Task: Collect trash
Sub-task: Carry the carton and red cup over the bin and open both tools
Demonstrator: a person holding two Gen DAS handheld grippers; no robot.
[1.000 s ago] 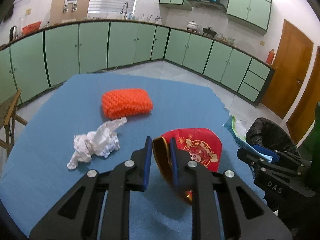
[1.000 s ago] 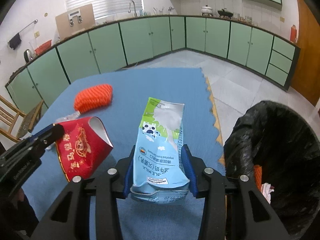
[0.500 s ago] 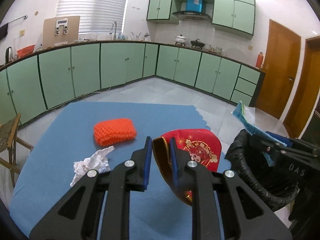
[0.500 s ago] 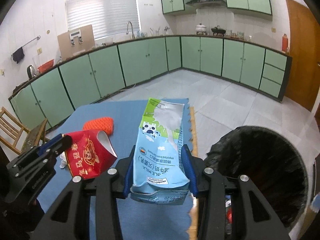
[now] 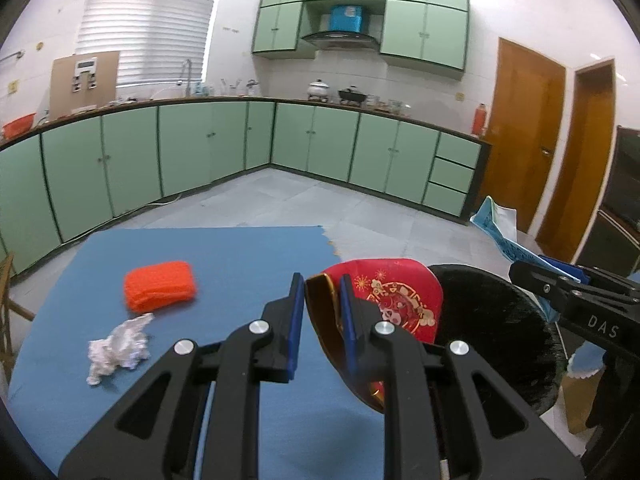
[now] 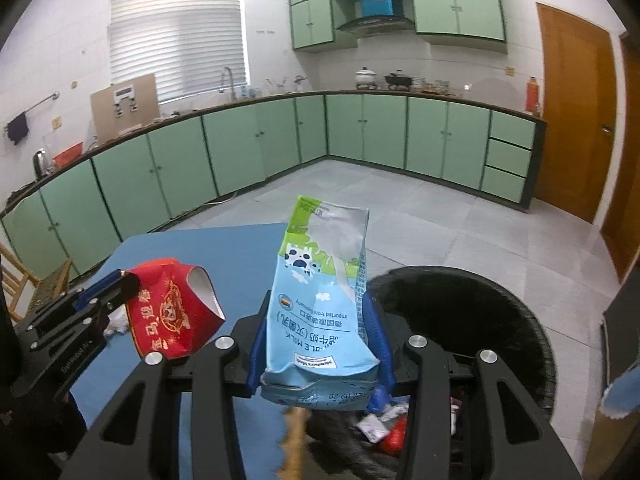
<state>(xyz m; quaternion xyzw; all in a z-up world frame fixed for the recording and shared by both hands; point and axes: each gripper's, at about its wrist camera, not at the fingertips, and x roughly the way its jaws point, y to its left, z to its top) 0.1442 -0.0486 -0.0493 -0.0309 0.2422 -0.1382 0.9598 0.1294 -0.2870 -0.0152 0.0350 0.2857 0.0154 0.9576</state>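
Two pieces of trash held up beside the bin

A squashed blue-and-green milk carton (image 6: 320, 312), printed upside down, is clamped in the right gripper (image 6: 318, 344) over the black-lined trash bin (image 6: 472, 304). The left gripper (image 5: 320, 320) pinches a red-and-gold paper cup (image 5: 396, 300) at the blue table (image 5: 224, 252) edge.

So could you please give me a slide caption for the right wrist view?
Right claw carries a milk carton toward the black-lined bin.
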